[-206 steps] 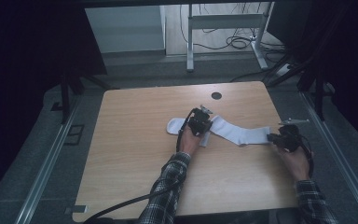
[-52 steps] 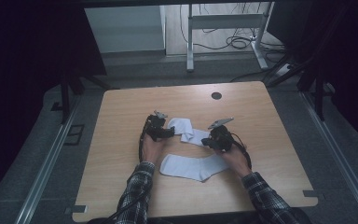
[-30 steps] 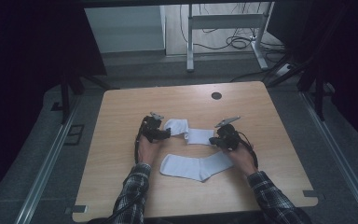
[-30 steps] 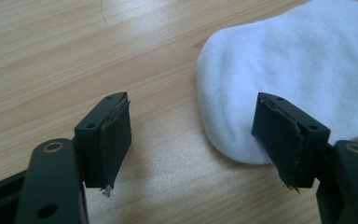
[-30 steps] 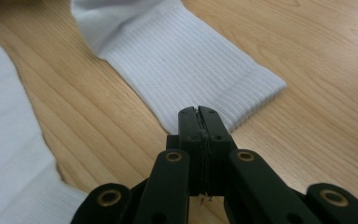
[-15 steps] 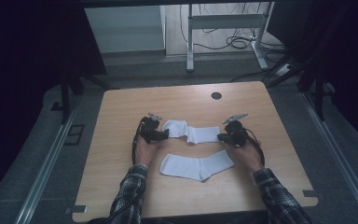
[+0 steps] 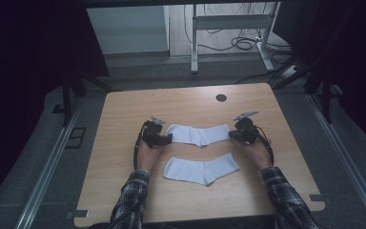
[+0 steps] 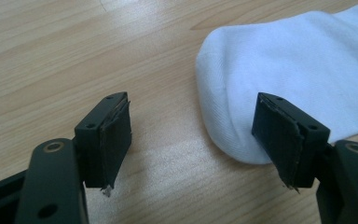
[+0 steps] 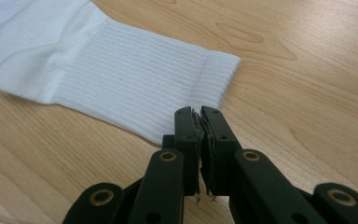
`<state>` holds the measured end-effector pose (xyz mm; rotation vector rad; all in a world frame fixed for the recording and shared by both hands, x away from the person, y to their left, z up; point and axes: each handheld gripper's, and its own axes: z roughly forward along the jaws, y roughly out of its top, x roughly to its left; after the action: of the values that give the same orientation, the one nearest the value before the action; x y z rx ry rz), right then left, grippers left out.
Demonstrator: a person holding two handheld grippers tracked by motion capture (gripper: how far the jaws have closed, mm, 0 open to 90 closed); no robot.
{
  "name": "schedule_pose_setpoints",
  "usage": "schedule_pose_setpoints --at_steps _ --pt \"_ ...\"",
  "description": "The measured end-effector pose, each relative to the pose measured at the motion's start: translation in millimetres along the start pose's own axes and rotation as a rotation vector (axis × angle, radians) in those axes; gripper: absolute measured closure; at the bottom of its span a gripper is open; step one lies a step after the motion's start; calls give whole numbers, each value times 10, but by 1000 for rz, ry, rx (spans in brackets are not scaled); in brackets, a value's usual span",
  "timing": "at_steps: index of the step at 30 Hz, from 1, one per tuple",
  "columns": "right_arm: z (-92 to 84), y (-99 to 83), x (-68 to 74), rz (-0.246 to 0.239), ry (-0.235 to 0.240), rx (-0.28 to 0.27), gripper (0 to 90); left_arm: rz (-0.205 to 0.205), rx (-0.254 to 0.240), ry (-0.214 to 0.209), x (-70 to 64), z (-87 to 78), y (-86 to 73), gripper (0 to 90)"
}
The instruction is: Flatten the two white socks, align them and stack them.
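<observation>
From above the person's side, the high view looks forward and down across the wooden table (image 7: 124, 124). Each gripper view sits close over the tabletop: the left one faces the far sock (image 8: 307, 70) at 2 o'clock, toe end; the right one faces its ribbed cuff at 11 o'clock.
</observation>
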<state>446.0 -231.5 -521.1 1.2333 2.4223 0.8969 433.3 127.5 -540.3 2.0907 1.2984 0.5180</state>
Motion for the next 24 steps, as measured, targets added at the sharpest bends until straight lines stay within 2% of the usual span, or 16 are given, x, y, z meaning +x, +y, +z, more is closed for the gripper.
schedule_pose_setpoints --at_steps 4,6,8,12,14,20,24 --pt "-1 -5 -4 -1 -4 -2 821 -22 5 -13 17 -13 -11 297" --pt "-10 -5 -5 -3 -5 -2 794 -1 2 -4 1 -39 -4 345" --pt "-32 -1 -8 2 8 -10 783 14 -16 -7 -7 -76 13 355" --pt "-105 43 -38 13 11 -44 752 -17 -70 -34 20 -156 79 418" --pt "-120 68 -52 19 3 -55 735 -20 -78 -40 28 -170 101 444" --pt "-44 117 -59 33 3 -67 666 -34 -78 -65 50 -134 121 545" --pt "34 111 -52 36 -2 -57 632 -51 -71 -69 64 -77 88 556"
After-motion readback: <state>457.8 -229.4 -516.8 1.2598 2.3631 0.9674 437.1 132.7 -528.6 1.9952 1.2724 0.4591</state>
